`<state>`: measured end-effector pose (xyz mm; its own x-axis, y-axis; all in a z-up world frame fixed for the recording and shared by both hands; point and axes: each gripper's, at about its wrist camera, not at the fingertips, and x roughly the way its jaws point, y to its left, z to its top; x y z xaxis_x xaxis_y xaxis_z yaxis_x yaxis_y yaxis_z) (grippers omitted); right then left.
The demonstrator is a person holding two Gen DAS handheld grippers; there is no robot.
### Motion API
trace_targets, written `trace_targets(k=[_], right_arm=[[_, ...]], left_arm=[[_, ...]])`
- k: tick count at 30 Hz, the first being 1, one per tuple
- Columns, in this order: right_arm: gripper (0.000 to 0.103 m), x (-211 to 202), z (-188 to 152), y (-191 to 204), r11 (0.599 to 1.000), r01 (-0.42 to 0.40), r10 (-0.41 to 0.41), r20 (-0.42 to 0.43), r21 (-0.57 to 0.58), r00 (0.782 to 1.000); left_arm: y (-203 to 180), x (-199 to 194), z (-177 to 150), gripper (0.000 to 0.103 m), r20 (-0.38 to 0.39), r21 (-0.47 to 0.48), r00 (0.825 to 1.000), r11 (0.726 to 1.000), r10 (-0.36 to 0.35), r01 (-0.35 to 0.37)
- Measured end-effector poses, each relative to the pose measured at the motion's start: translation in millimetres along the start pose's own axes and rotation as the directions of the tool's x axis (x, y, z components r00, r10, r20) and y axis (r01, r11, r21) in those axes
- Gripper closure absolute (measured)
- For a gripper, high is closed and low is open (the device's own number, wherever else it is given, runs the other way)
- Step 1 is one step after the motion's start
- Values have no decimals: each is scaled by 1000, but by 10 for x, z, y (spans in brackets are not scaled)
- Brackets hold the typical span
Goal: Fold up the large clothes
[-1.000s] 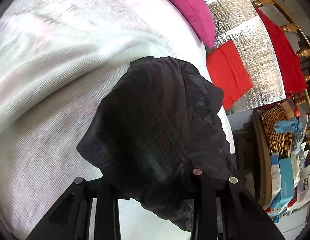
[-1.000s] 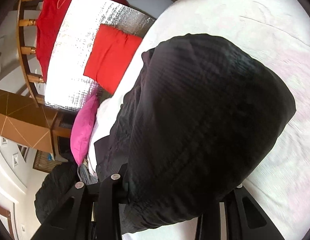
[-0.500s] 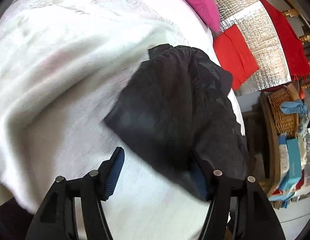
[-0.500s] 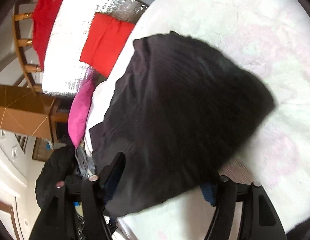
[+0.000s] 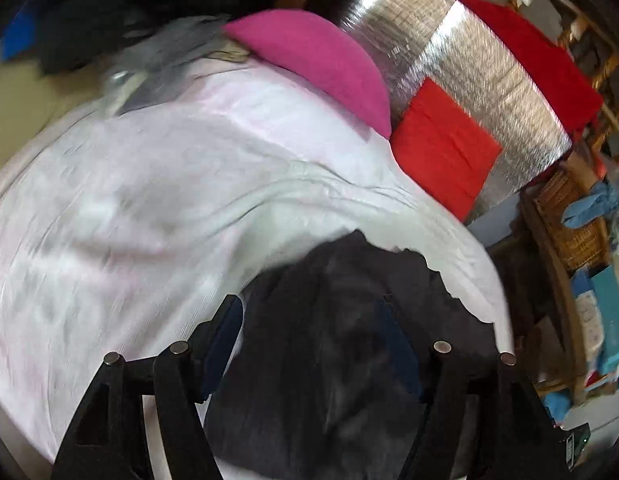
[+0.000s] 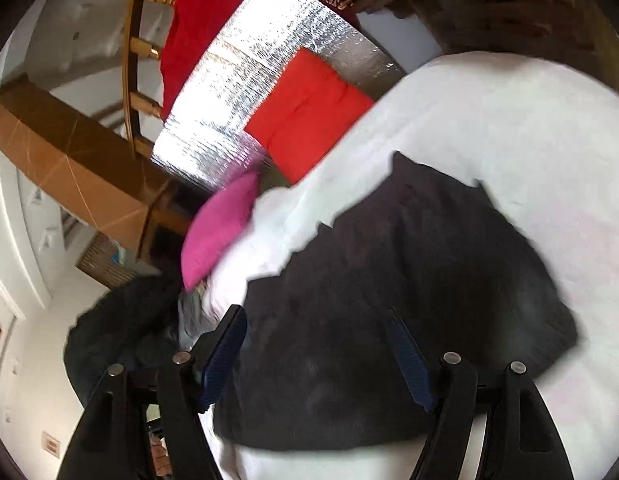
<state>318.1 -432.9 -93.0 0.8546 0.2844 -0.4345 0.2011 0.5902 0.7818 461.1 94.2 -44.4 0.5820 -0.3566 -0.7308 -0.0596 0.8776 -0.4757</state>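
— Bed (image 5: 157, 208) first, since it is the biggest thing. What is on it?

— White bedding with a faint pink pattern covers it. A black garment (image 5: 349, 340) lies bunched on the bedding, close to the cameras. You can see it from the right wrist too (image 6: 409, 300).

— What comes next in size?

— A shiny silver sheet (image 5: 469, 80) stands at the far end of the bed. A red cloth (image 5: 549, 64) hangs on the wooden rail behind it.

— And smaller?

— A red cushion (image 5: 441, 148) leans on the silver sheet. A pink pillow (image 5: 321, 60) lies just beside it, at the edge of the bedding. A wicker basket (image 5: 573, 224) sits off to the side of the bed, with something blue on it.

— How about the tools?

— The left gripper (image 5: 313, 340) has its two fingers wide apart. The black garment lies under and between them, but they are not pinching it.

— And the other one?

— The right gripper (image 6: 313, 344) is spread wide too, over the same black garment. I cannot tell if its blue pads (image 6: 405, 360) touch the cloth.

— Is it sharp?

— No, both views are a bit blurry.
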Motion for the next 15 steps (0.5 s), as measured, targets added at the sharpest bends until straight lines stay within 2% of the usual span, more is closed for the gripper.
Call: trace_targets(k=[1, 3, 4, 8, 11, 14, 15], right_arm=[[28, 183, 18, -16, 1000, -18, 18, -11, 24, 1000], [28, 518, 20, -42, 997, -53, 55, -51, 57, 997], [28, 707, 0, -98, 996, -59, 65, -82, 66, 995], [28, 1022, -25, -188, 999, 15, -9, -142, 44, 990], [28, 1094, 16, -174, 999, 27, -24, -185, 18, 982], [28, 1162, 22, -222, 999, 30, -26, -222, 15, 975], [28, 1147, 27, -255, 999, 27, -22, -227, 22, 974]], left_arm=[[-34, 135, 123, 34, -29, 19, 1000, 1000, -3, 3], [-153, 453, 355, 58, -84, 53, 996, 999, 10, -5], [-193, 540, 421, 61, -100, 77, 995, 997, 15, -8], [-461, 996, 571, 63, -165, 152, 986, 988, 40, -14], [-644, 1305, 588, 56, -248, 181, 969, 983, 23, 23], [-772, 1589, 579, 45, -270, 217, 959, 976, 83, -24], [-794, 1714, 557, 42, -300, 226, 949, 974, 98, -29]])
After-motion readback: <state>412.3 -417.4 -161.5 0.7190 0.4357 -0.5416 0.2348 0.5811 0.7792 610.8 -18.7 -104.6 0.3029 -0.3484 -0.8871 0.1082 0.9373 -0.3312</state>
